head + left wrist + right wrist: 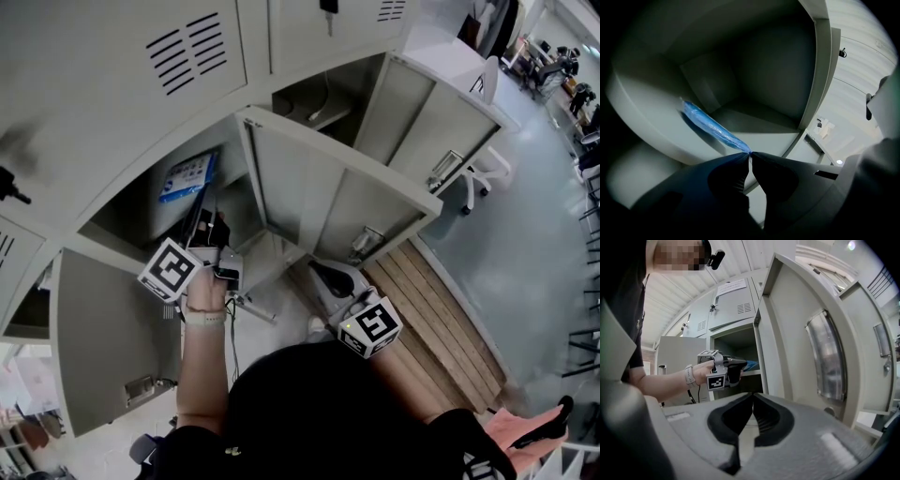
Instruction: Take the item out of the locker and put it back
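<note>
A flat blue packet stands on edge inside the open locker compartment. In the left gripper view the blue packet slants over the shelf floor, and my left gripper is shut on its near end. Seen from the head, the left gripper reaches into the compartment's mouth. The right gripper view shows the left gripper at the opening with a bit of the packet beyond it. My right gripper is shut with nothing in it, and hangs low, right of the locker door, as the right gripper.
The compartment's grey door stands open to the right. A second locker above right is open too. Another open door hangs at lower left. Wooden planks cover the floor at right, with a white chair beyond.
</note>
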